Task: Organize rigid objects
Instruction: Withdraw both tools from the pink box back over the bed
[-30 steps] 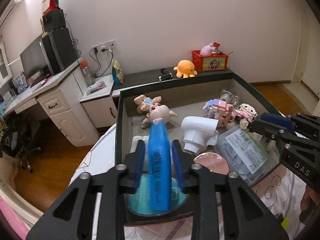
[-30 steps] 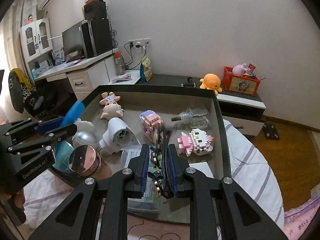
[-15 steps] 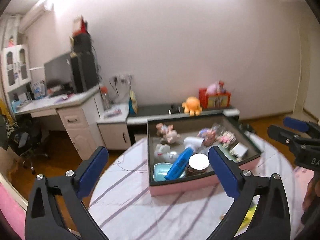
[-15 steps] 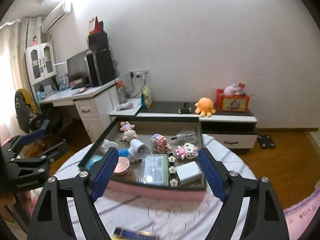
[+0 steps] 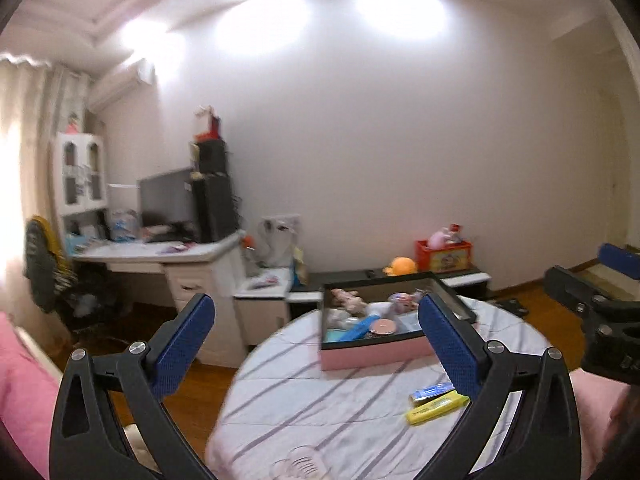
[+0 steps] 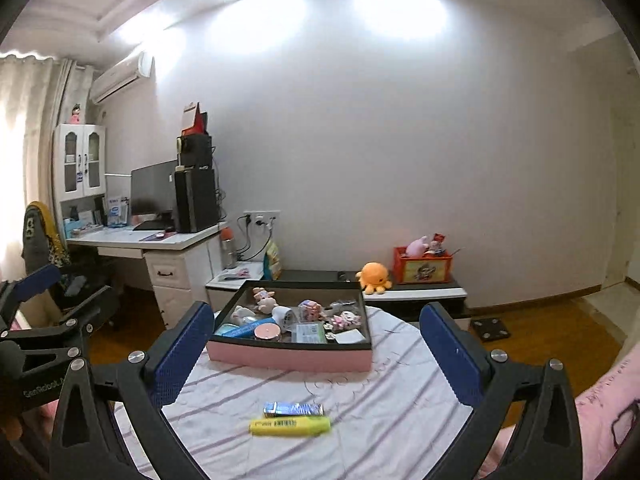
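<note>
Yellow highlighter (image 6: 290, 427) and a blue-silver tube (image 6: 293, 409) lie together on the striped tablecloth (image 6: 380, 420), near the filled pink tray (image 6: 288, 356). Left gripper (image 5: 320, 344) gapes empty; right gripper (image 6: 316, 344) is opening, empty. Next, I think: grasp one.

Both the left gripper (image 5: 316, 346) and right gripper (image 6: 314, 354) have let go inside the pink box (image 6: 288, 356), spread their fingers wide, and pulled back and up from it.
</note>
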